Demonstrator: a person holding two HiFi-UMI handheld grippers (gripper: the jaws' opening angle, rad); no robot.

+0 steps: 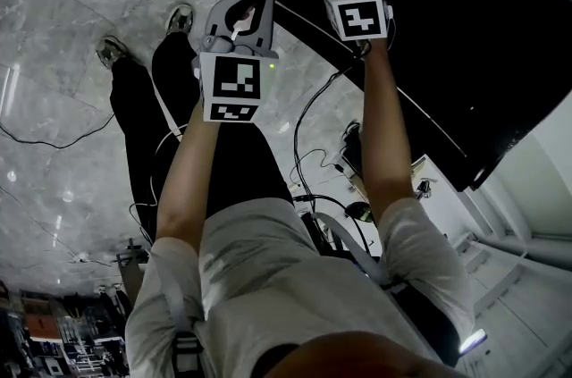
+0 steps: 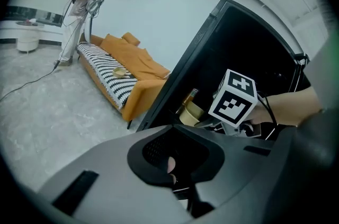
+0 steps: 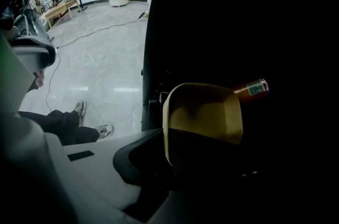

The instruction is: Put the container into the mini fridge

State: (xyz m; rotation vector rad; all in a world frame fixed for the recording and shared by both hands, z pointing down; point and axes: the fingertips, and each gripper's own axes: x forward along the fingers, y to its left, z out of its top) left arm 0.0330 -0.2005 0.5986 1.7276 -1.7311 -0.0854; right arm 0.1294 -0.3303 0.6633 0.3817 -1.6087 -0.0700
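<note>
Yellow plastic container (image 3: 204, 112), frame centre: probably light, thin-walled, flexible; your right gripper (image 3: 177, 146) has its jaws pinching the near rim, a sound hold; your left gripper (image 1: 243, 10), jaws closed, empty.

Orange sofa (image 2: 142, 91) with striped blanket (image 2: 104, 70), grey marble floor (image 2: 47, 112), brown bottle (image 3: 252, 89), standing person (image 2: 79, 6)

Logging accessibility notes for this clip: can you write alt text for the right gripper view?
The right gripper holds a yellow container by its edge inside the dark mini fridge, a bottle behind it. At left, pale marble floor and the person's dark trouser legs and shoes.
</note>
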